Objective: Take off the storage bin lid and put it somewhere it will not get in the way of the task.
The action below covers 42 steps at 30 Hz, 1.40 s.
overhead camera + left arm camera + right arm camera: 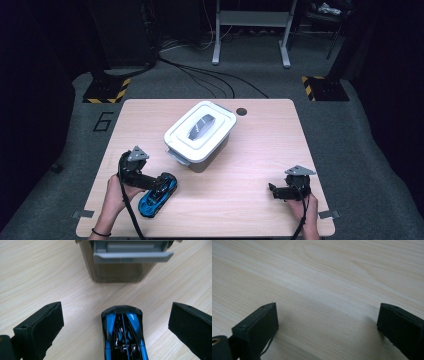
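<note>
A blue and black toy car [158, 194] lies on the wooden table near the front left. In the left gripper view the car [124, 335] sits between the two wide-apart jaws, touching neither. My left gripper [161, 186] is open and hangs over the car. A grey plastic box with a white latched lid [201, 133] stands in the middle of the table; its grey latch [132, 256] faces the left gripper. My right gripper [273, 190] rests open near the front right, with bare wood [324, 315] between its jaws.
The table [250, 200] has a round cable hole [241, 111] at its back edge. Cables, a stand with yellow-black striped feet and a metal frame are on the floor behind the table.
</note>
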Tool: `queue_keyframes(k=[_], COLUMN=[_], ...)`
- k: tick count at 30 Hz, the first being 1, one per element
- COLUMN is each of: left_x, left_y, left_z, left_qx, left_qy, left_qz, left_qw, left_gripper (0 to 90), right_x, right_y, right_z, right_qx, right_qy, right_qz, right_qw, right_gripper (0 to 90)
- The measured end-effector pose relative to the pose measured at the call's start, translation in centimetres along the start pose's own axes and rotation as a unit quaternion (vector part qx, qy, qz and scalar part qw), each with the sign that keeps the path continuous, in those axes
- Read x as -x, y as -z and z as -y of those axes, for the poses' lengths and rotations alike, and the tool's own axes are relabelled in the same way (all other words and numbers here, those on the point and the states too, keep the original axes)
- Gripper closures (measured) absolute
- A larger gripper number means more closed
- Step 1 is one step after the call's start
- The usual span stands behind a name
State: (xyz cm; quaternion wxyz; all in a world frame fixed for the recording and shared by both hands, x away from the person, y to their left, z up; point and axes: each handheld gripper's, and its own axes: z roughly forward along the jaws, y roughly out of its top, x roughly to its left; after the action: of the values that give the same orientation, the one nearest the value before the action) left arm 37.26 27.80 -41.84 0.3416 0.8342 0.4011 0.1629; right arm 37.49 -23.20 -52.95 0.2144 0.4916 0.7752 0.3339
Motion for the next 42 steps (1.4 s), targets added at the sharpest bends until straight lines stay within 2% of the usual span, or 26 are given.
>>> queue_keyframes(k=[4,7,8,15,20,21,25,38,40,42], left_x=[-0.1,-0.1,-0.1,0.0,0.3,0.3,0.3,0.8,0.9,0.8], left_y=[0.3,0.5,0.6,0.6,0.1,0.1,-0.7,-2.4,-2.8,-3.3], left_z=[-1.1,-1.8,-2.4,-4.1,-6.2,-6.2,-7.8,-11.1,-11.7,-12.3], left_qx=[0.009,0.01,0.009,0.011,0.009,0.009,0.011,0.021,0.023,0.023], left_qy=[-0.001,-0.005,-0.013,-0.023,-0.036,-0.036,-0.041,-0.044,-0.046,-0.044], left_qz=[0.003,0.003,0.005,0.007,0.01,0.01,0.014,0.014,0.007,0.014], left_qw=[1.0,0.9999,0.9999,0.9996,0.9992,0.9992,0.999,0.9987,0.9987,0.9987], left_gripper=[0.1,0.1,0.1,0.1,0.1,0.1,0.1,0.1,0.1,0.2], right_x=[0.0,0.0,0.0,0.0,0.0,0.0,0.0,0.0,0.0,0.0], right_y=[0.0,0.0,0.0,0.0,0.0,0.0,0.0,0.1,0.1,0.1], right_z=[0.0,0.0,0.0,0.0,0.0,0.0,0.0,0.0,0.0,0.0], right_qx=[0.0,0.0,0.0,-0.003,-0.003,-0.003,-0.003,-0.005,-0.005,-0.005], right_qy=[0.0,0.0,0.0,0.002,0.001,0.001,0.001,0.001,0.001,0.0], right_qz=[0.0,0.0,0.0,-0.002,-0.002,-0.002,-0.003,-0.004,-0.004,-0.004], right_qw=[1.0,1.0,1.0,1.0,1.0,1.0,1.0,1.0,1.0,1.0], right_gripper=[2.8,2.8,2.8,2.8,2.8,2.8,2.8,2.9,2.9,2.9])
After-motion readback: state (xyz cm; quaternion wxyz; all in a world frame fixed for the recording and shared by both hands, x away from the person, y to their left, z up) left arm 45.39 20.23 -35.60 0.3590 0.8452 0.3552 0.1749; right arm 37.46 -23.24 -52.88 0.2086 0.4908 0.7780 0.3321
